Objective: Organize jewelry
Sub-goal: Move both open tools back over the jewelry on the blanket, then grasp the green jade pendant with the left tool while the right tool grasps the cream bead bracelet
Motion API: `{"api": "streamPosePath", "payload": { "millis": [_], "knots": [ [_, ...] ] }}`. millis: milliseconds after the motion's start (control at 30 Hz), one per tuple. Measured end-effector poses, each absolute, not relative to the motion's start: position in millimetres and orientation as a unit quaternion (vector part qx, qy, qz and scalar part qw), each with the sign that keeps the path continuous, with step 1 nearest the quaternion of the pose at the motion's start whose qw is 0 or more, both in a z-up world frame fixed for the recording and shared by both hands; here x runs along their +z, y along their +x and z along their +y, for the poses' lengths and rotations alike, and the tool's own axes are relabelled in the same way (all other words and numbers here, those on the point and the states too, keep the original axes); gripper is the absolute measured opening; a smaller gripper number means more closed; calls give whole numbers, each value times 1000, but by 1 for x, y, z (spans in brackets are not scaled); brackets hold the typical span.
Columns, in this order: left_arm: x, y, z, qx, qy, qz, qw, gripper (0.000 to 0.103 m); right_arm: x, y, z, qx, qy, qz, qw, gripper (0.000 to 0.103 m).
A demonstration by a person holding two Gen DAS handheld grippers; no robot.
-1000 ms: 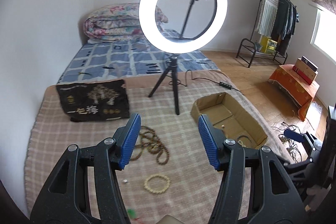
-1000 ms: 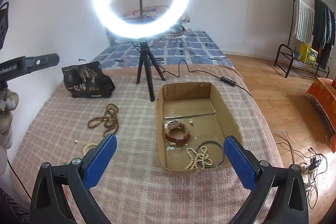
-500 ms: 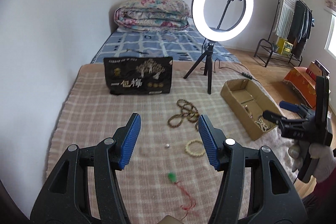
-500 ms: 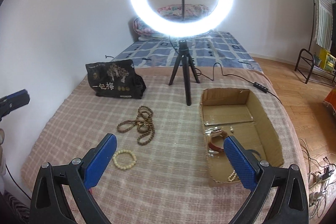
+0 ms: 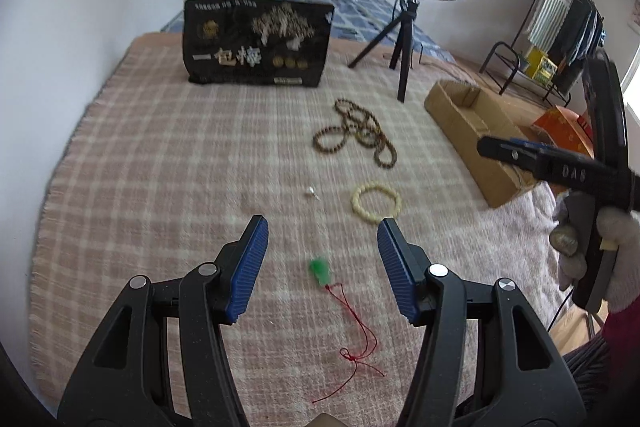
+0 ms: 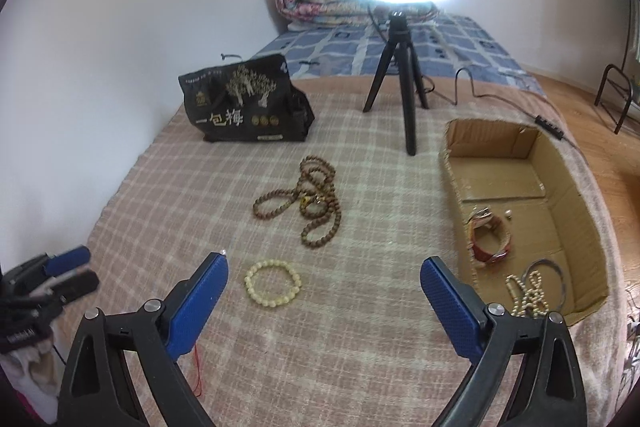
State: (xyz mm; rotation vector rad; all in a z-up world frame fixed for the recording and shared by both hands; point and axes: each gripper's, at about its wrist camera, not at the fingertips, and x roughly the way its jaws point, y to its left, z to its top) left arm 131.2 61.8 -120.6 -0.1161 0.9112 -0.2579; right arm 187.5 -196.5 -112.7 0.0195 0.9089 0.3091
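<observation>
My left gripper (image 5: 323, 223) is open, with nothing held. A green pendant (image 5: 319, 269) on a red cord (image 5: 356, 327) lies on the checked blanket just below its jaws. Beyond it lie a cream bead bracelet (image 5: 376, 201), a tiny white bead (image 5: 310, 191) and a long brown bead necklace (image 5: 356, 135). My right gripper (image 6: 325, 261) is wide apart and its jaws are closing, touching nothing. The cream bracelet (image 6: 273, 287) lies on the blanket below them and the brown necklace (image 6: 308, 199) lies farther off. The cardboard box (image 6: 452, 163) at right holds a red-brown strap (image 6: 490, 239), cream beads (image 6: 528, 291) and a dark bangle (image 6: 556, 271).
A black printed bag (image 6: 244, 107) stands at the back of the blanket. A ring light on a black tripod (image 6: 404, 75) stands beside the box, its cable trailing right. A gloved hand (image 5: 612, 247) holds the right gripper (image 5: 520, 155). The blanket's edge drops off at left.
Both grippers have come down and swung left. The left one now frames the green pendant. The right one has left the box for the cream bracelet.
</observation>
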Motion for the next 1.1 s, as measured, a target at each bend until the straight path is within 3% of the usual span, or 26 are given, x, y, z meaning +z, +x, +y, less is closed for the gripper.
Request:
{"api": "streamPosePath", "payload": {
  "millis": [133, 200, 333, 533, 667, 1033, 1100],
  "knots": [
    [-142, 131, 55, -133, -65, 463, 874, 59, -129, 197, -186, 159, 12, 461, 873, 93],
    [-152, 132, 52, -134, -66, 475, 867, 58, -136, 201, -181, 166, 12, 473, 865, 83],
    [-174, 135, 45, -133, -67, 495, 856, 52, -152, 211, -171, 175, 13, 496, 851, 81],
    [-197, 138, 37, -131, -70, 515, 844, 51, -176, 225, -162, 176, 22, 531, 829, 70],
    [-207, 141, 31, -130, -64, 523, 840, 47, -191, 232, -159, 173, 21, 548, 818, 57],
    [-222, 156, 25, -115, -61, 540, 832, 46, -211, 242, -154, 167, 11, 564, 808, 46],
    [-224, 157, 26, -108, -61, 545, 829, 38, -212, 243, -153, 168, 11, 566, 807, 45]
  ]
}}
